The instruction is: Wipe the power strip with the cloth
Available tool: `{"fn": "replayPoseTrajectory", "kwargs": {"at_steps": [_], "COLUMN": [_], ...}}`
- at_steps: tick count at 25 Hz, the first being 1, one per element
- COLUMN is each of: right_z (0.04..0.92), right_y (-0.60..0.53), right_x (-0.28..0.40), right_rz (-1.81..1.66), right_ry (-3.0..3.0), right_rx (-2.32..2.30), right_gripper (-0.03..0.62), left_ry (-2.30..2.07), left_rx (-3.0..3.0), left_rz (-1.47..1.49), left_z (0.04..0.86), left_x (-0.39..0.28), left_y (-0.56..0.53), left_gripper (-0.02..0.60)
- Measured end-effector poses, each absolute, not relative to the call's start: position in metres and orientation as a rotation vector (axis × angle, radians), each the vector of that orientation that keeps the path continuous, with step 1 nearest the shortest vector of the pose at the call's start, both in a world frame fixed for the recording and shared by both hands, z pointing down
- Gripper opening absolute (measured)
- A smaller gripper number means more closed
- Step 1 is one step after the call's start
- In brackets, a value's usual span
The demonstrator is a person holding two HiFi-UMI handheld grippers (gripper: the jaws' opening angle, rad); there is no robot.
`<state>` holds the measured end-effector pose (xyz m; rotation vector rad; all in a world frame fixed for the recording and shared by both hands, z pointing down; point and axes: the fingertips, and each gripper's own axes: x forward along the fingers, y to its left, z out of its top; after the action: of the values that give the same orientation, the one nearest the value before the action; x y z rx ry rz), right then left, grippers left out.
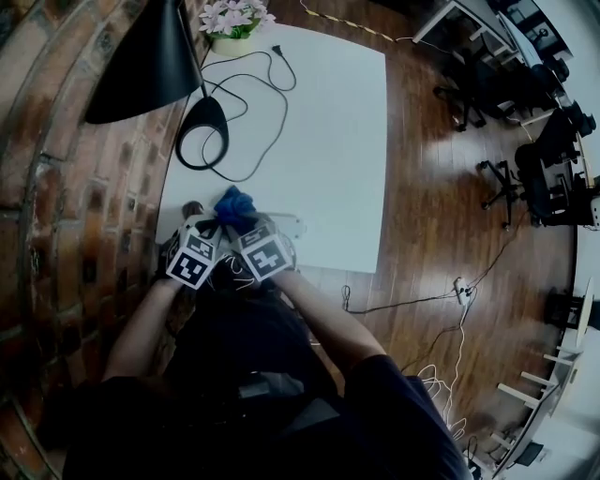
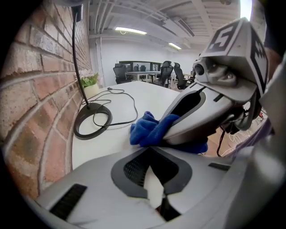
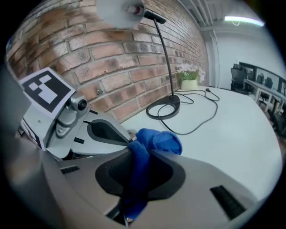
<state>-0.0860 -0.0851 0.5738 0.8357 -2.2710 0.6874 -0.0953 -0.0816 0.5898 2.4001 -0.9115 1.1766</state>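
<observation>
Bench: white top (image 1: 319, 141) set against a brick wall (image 1: 56, 187), wooden floor to the right.
Cloth: blue cloth (image 3: 156, 141) bunched at the near edge of the bench, toward its left – soft, light and limp by the look of it, likely to fold over itself; best taken by a thick gather, as it is now.
Power strip: white power strip (image 1: 292, 225) lying just right of the cloth at the near edge, partly hidden by the tools – I judge it stiff, light and apt to slide on the smooth top, so steadying it by its long sides or an end seems wise.
Right tool: right tool (image 3: 133, 150) clenched on the cloth, a fold running down between its jaws.
Left tool: left tool (image 2: 151, 154) closed, just beside the cloth; what the white sliver in its slit is, I cannot tell.
Wiping: not visibly under way; the cloth's contact with the strip is unclear.
Farther off: black lamp (image 1: 141, 56) with its ring base and black cable (image 1: 272, 84), flower pot (image 1: 230, 23) at the far left corner.
</observation>
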Motion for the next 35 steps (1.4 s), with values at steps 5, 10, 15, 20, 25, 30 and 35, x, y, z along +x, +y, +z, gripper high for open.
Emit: {"fn": "replayPoseTrajectory", "kwargs": {"at_steps": [5, 10, 15, 20, 25, 30, 35], "right_z": [0.564, 0.553, 0.548, 0.545, 0.542, 0.532, 0.5], "right_y": [-0.07, -0.063, -0.069, -0.082, -0.098, -0.12, -0.153], "right_x": [-0.056, 0.003, 0.054, 0.085, 0.103, 0.126, 0.154], "right_rz": [0.877, 1.074, 1.132, 1.062, 0.961, 0.926, 0.852], "right_ry": [-2.325, -2.343, -2.319, -2.299, -2.282, -2.275, -2.327], "right_rx": [0.811, 0.983, 1.138, 1.187, 1.186, 1.252, 1.419], "right_gripper": [0.064, 0.064, 0.064, 0.066, 0.067, 0.067, 0.071], "left_ry": [-0.919, -0.956, -0.961, -0.993, -1.002, -1.021, -1.032], "left_rx": [2.416, 2.462, 2.455, 2.451, 2.442, 2.419, 2.405], "left_rz": [1.207, 1.154, 1.114, 1.071, 1.088, 1.087, 1.09], "left_z": [0.586, 0.581, 0.57, 0.564, 0.566, 0.567, 0.569], "left_x": [-0.095, -0.09, -0.078, -0.071, -0.069, -0.072, -0.075], "left_y": [-0.081, -0.083, -0.09, -0.096, -0.091, -0.091, -0.09], "left_gripper": [0.007, 0.005, 0.002, 0.002, 0.004, 0.005, 0.005]}}
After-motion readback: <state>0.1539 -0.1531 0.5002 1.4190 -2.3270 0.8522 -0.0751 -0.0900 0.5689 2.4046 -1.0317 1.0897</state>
